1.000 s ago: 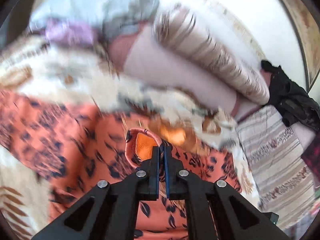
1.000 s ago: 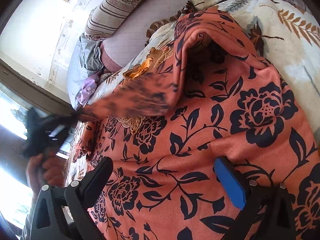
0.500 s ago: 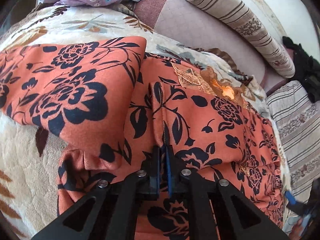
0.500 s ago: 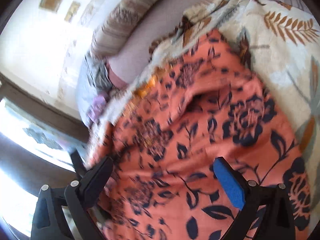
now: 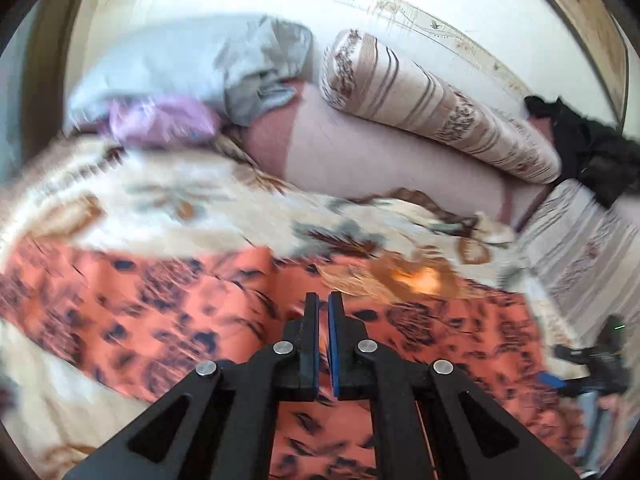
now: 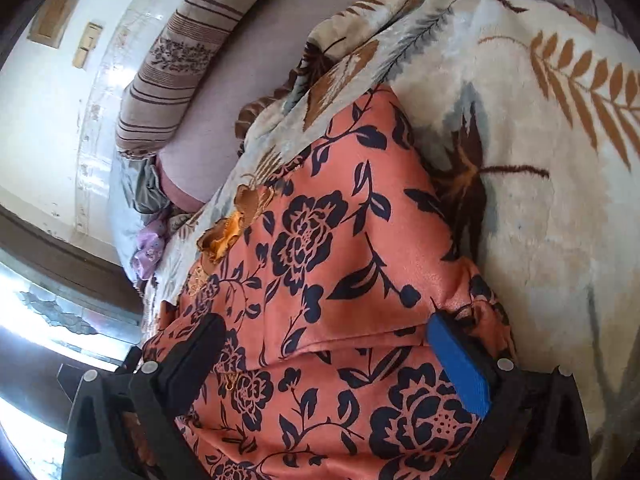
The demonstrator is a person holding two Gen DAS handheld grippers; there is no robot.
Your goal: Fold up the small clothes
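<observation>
Now spread flat on the blanket (image 6: 540,208): orange garment (image 6: 344,264), long axis running left to right. Right gripper (image 6: 320,354) agape, right above its near fold. Left gripper (image 5: 323,312) nearly closed, seemingly empty, above its far edge.

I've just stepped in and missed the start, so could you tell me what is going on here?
A person holding a gripper in each hand is folding an orange floral garment spread on a leaf-patterned blanket. The left gripper hovers over the cloth, its fingers nearly together with nothing visibly between them. The right gripper is wide open over a folded edge. Neither grips the fabric.
</observation>
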